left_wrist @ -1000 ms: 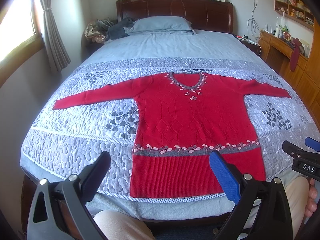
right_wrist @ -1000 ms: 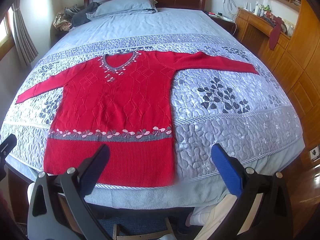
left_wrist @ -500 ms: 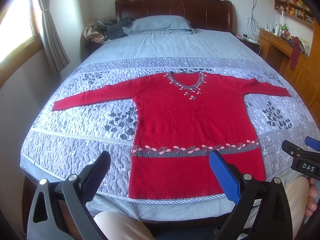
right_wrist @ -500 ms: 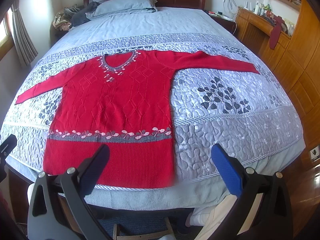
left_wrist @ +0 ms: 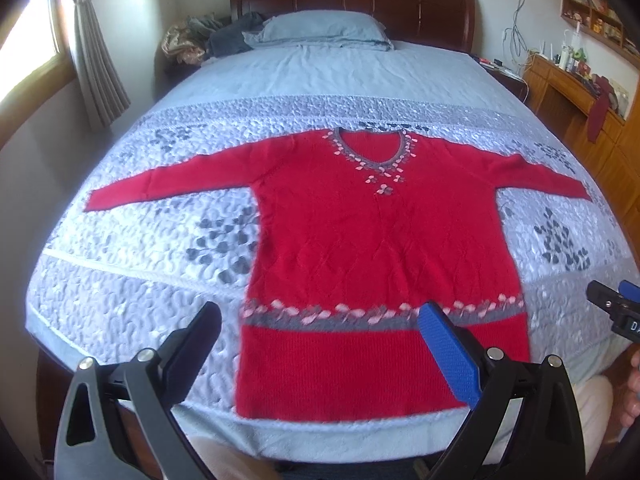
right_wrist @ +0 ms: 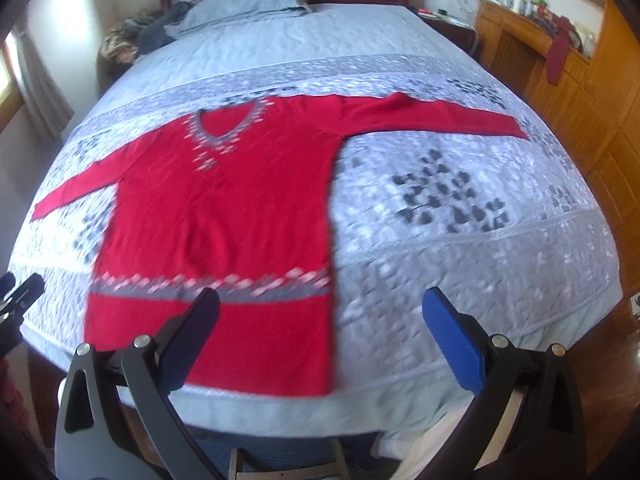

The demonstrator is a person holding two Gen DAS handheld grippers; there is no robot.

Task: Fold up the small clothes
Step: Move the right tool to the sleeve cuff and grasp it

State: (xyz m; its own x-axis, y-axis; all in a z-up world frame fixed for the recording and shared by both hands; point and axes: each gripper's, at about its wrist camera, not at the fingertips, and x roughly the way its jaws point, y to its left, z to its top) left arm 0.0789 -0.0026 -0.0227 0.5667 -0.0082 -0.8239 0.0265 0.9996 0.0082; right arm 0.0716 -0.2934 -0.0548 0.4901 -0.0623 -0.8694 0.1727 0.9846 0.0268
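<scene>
Sweater [left_wrist: 372, 248] lay flat on bed [left_wrist: 320, 80], sleeves out at 9 and 3 o'clock, unfolded; left claw [left_wrist: 320, 344] and right claw [right_wrist: 320, 320] both gaped wide, empty, above hem; every fold remained.

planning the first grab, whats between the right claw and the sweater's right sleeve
Only bare quilt between the open right claw and the sleeve, per the right wrist view.

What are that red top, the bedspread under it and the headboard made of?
The red sweater looks knitted, likely wool or acrylic: ribbed hem, faint diamond pattern, matte surface. The bedspread seems to be quilted fabric with a slight sheen, puffy stitched shapes catching light; the fibre is unclear. The headboard appears to be dark wood with a glossy varnish, showing reflections.
</scene>
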